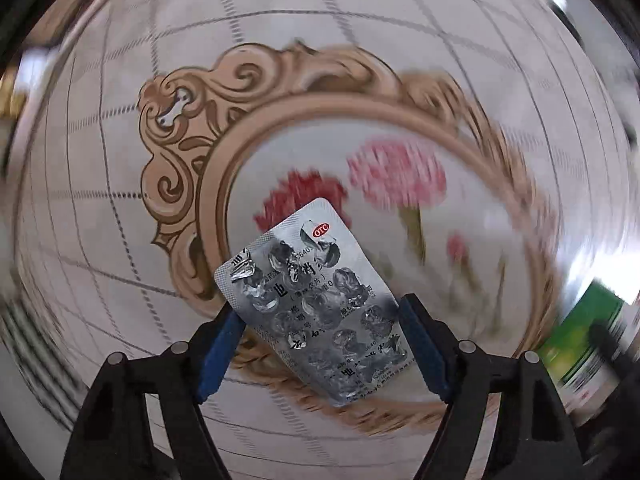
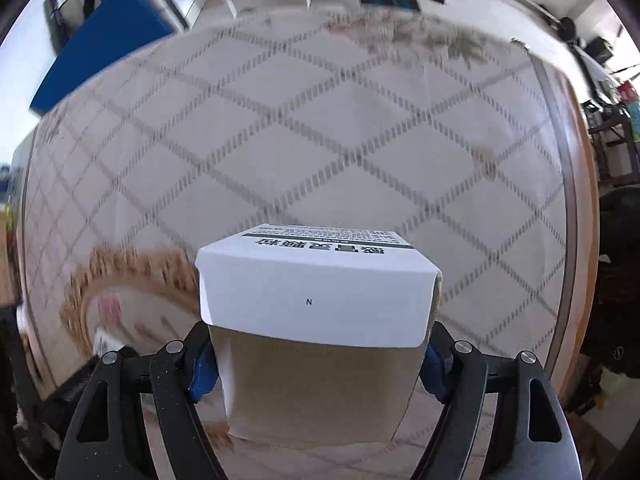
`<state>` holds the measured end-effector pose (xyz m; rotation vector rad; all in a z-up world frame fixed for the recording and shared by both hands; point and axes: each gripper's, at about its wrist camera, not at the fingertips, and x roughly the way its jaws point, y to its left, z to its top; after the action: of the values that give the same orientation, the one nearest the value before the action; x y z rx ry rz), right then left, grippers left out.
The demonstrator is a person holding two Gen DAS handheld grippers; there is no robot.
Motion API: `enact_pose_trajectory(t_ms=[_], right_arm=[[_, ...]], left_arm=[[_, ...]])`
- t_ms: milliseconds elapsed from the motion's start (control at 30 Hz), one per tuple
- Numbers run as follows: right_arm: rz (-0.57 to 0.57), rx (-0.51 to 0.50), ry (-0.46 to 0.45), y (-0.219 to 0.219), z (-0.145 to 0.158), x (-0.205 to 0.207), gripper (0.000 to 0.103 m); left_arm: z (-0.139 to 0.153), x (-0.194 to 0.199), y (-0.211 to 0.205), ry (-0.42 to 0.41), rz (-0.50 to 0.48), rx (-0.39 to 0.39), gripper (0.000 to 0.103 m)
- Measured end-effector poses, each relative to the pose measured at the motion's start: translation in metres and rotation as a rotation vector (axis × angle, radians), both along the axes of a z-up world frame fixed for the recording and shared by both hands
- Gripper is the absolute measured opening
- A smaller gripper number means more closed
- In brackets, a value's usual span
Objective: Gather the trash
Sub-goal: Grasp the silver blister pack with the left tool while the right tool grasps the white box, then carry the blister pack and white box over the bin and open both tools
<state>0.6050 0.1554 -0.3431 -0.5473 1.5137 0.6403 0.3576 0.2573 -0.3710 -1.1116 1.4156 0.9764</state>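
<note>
A: Left gripper (image 1: 320, 344) pose?
B: Angled down over the counter (image 1: 120, 184). Jaws clamped on a silver blister pack (image 1: 316, 304), lifted above the floral cloth.
A: Right gripper (image 2: 316, 364)?
B: Aimed forward and level, jaws pinching a white carton (image 2: 316, 292), open flap toward camera, held off the counter.

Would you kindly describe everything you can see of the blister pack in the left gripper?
The blister pack is a silver foil rectangle with rounded corners, printed with black Chinese text and a red OTC oval near its far end. Its pockets look torn open and crumpled, apparently emptied. It lies tilted, far end leaning left, between the blue pads of the left gripper, which pinch its long edges, above the blurred floral tablecloth.
</note>
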Motion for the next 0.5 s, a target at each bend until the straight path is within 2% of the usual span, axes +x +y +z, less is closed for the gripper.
enact_pose_trajectory(t_ms=[67,133,167,233,300,367,500], right_arm=[[0.038,-0.018,0.015,-0.025,-0.002,-0.011,0.08],[0.069,-0.037,0.021,-0.04,-0.003,-0.02,0.08],[0.088,-0.05,0.022,-0.05,-0.004,-0.026,0.08],[0.128,-0.075,0.006,-0.062,-0.004,-0.037,0.08],[0.152,-0.094,-0.022,-0.073,-0.005,-0.047,0.08],[0.151,-0.109,-0.035,-0.078,-0.009,-0.053,0.08],[0.123,-0.114,-0.031,-0.081,-0.021,-0.052,0.081]], left_arm=[[-0.002,0.001,-0.025,0.027,-0.137,0.002,0.076],[-0.006,-0.006,-0.042,0.05,-0.207,-0.01,0.077],[-0.005,-0.01,-0.047,0.038,-0.206,-0.002,0.077],[-0.006,-0.02,-0.055,0.029,-0.171,-0.011,0.08],[-0.007,-0.032,-0.057,-0.005,-0.067,-0.029,0.081],[-0.007,-0.037,-0.058,-0.004,0.004,-0.021,0.086],[-0.003,-0.039,-0.065,-0.018,0.056,-0.002,0.081]])
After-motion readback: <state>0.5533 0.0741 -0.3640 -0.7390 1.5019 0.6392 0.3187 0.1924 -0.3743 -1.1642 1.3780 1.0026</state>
